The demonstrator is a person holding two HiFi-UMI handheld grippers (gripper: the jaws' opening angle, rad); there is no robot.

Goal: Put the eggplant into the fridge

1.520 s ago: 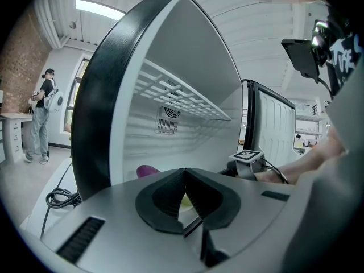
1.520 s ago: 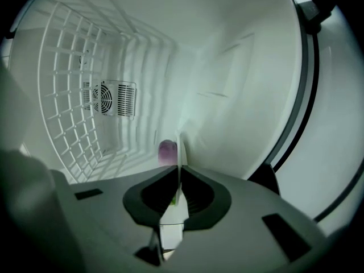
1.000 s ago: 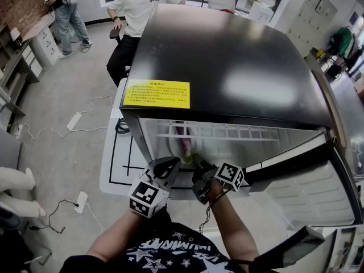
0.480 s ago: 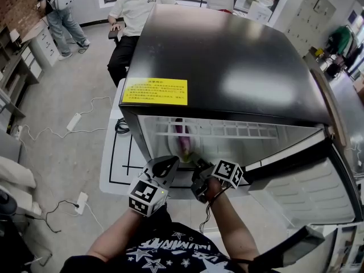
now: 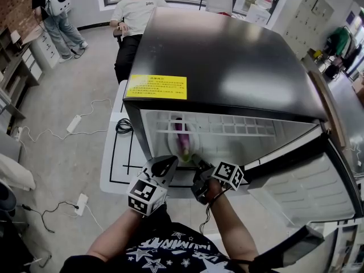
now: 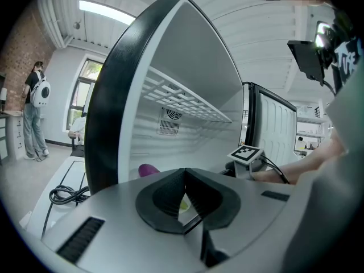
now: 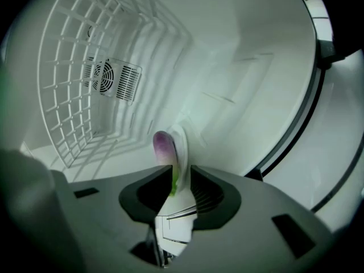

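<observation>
A lab-like workroom: grey floor with trailing cables, brick wall, metal lockers.

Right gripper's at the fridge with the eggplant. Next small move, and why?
Probably open the right gripper to release: the eggplant, its stem end between the jaws, lies inside the fridge next to a white plate. The left gripper is shut and empty.

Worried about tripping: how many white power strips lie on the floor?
2. One white power strip lies left of the black-topped fridge; the other strip lies nearer the camera, lower left. More may be hidden behind it.
</observation>
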